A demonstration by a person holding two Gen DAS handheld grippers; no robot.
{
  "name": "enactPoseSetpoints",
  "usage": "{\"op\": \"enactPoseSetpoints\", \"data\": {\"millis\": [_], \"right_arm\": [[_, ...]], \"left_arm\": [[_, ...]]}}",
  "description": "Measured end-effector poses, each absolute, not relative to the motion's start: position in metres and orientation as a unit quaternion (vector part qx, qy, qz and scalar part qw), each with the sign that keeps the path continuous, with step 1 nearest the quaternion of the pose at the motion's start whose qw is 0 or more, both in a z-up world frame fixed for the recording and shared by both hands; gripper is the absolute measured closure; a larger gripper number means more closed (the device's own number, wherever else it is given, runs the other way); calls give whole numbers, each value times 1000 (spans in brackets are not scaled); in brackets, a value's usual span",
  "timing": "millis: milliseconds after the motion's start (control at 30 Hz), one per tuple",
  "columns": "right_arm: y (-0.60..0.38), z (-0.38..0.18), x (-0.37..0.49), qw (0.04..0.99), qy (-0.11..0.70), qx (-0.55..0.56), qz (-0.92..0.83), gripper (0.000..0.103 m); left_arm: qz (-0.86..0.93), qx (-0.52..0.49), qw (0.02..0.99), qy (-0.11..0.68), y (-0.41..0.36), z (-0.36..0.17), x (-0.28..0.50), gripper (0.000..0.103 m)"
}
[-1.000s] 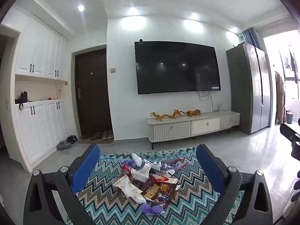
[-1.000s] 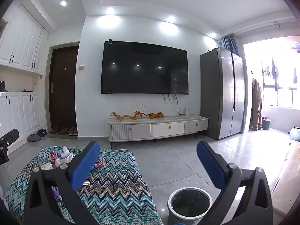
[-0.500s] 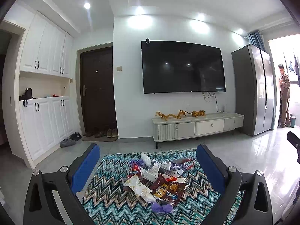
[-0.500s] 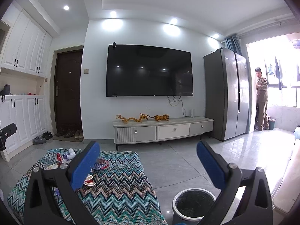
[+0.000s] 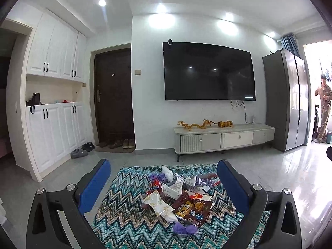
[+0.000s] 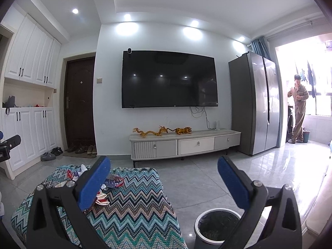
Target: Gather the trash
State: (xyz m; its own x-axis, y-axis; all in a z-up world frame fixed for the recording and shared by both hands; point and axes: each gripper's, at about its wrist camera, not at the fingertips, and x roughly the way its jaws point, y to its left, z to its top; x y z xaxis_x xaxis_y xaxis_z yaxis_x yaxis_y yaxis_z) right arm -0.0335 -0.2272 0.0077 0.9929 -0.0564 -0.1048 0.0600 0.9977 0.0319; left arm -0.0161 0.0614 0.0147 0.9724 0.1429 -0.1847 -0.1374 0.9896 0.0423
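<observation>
Left wrist view: the left gripper (image 5: 164,183) hovered with jaws apart and empty; a heap of crumpled snack wrappers (image 5: 178,199) lay at lower centre on the zigzag-patterned knitted table cover (image 5: 124,213).

Right wrist view: the right gripper (image 6: 164,183) also had jaws apart and empty; the white-rimmed, black-lined bin (image 6: 217,226) stood at lower right. Apparently nothing was collected yet.

a: the room was evenly bright; recessed ceiling spotlights (image 5: 102,2) threw pale pools on the white wall above the television (image 5: 209,72), whose dark screen mirrored them as small dots.

b: and the balcony doorway (image 6: 305,87) was blown out white, with glare streaking the glossy floor tiles (image 6: 286,166). fisheye bending curved every edge, corners vignetted black. focus was sharp, shadows soft.
</observation>
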Motion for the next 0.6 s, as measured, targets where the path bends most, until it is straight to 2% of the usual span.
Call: {"op": "enactPoseSetpoints", "data": {"millis": [600], "right_arm": [[-235, -2, -13, 996, 79, 25, -32, 0]], "left_arm": [[47, 7, 992, 117, 51, -8, 3, 0]]}}
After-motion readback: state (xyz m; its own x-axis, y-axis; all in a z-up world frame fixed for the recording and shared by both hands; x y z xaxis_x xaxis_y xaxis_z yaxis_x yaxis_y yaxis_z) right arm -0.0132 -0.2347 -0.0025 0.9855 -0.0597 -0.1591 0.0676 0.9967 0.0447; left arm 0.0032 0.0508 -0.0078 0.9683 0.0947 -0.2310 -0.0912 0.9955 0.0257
